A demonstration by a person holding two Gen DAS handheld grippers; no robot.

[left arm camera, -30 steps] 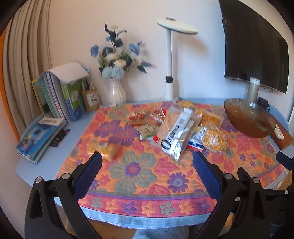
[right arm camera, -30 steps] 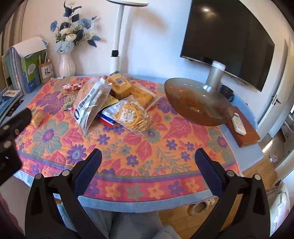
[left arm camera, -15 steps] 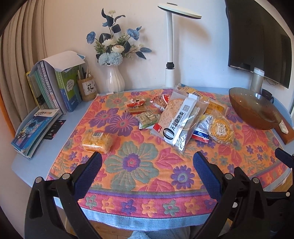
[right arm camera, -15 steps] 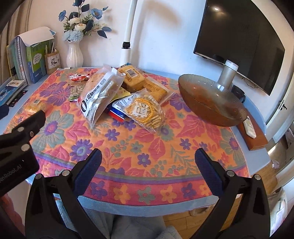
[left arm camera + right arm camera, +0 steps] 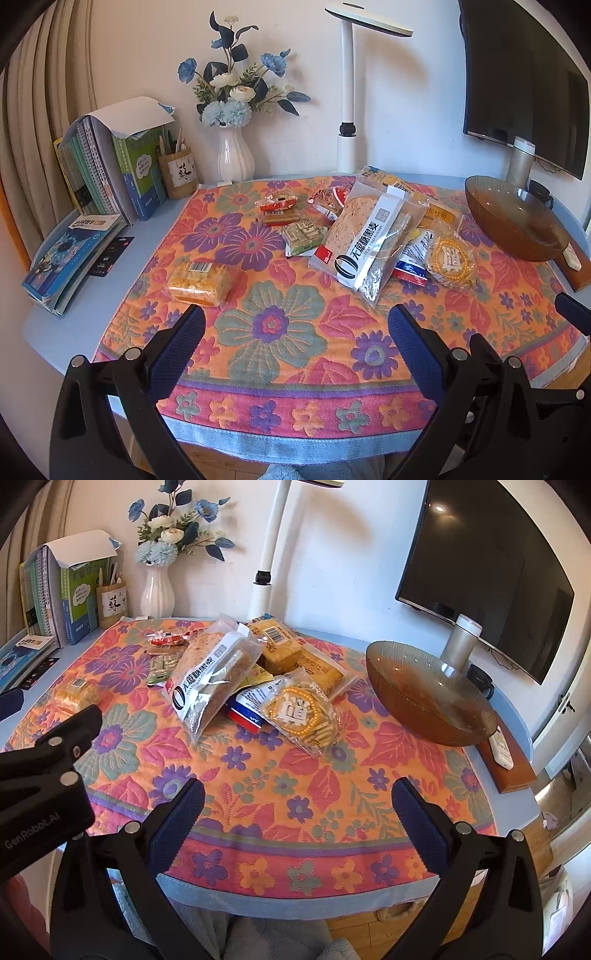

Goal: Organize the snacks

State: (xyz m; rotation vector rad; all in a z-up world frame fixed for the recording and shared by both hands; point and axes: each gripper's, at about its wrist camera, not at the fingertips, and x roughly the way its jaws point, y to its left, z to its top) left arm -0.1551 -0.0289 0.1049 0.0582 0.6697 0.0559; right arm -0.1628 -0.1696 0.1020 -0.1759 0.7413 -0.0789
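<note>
- Above the near edge of the counter [image 5: 74, 314], the left gripper [image 5: 295, 336] hovers with its jaws spread wide and nothing between them; the released stance suits an approach, since no packet has been chosen yet.
- Beside it, the right gripper [image 5: 297, 812] is likewise spread and empty, hanging over the border of the floral cloth [image 5: 295, 775]; both tools sit short of the snacks, well apart from them.
- Snack heap: the packets lie loose near the middle of the cloth. A long bread bag [image 5: 365, 240] rests slantwise on top of the others, so it is probably the easiest first pick.
- A round-patterned cracker pack [image 5: 301, 710] lies at the heap's right, nearest the amber glass bowl [image 5: 428, 694]; a red-and-blue packet [image 5: 245, 709] is partly tucked between it and the bread bag.
- A small yellow cake pack [image 5: 199, 282] lies alone on the left of the cloth, just ahead of the left gripper, hence a natural target for that side.
- The bowl stands empty at the right, apart from the heap; it appears to be the intended receptacle, so the task seems not yet started.
- Books [image 5: 103, 166], a flower vase [image 5: 234, 155] and a lamp post [image 5: 347, 110] line the back wall, clear of the working area.
</note>
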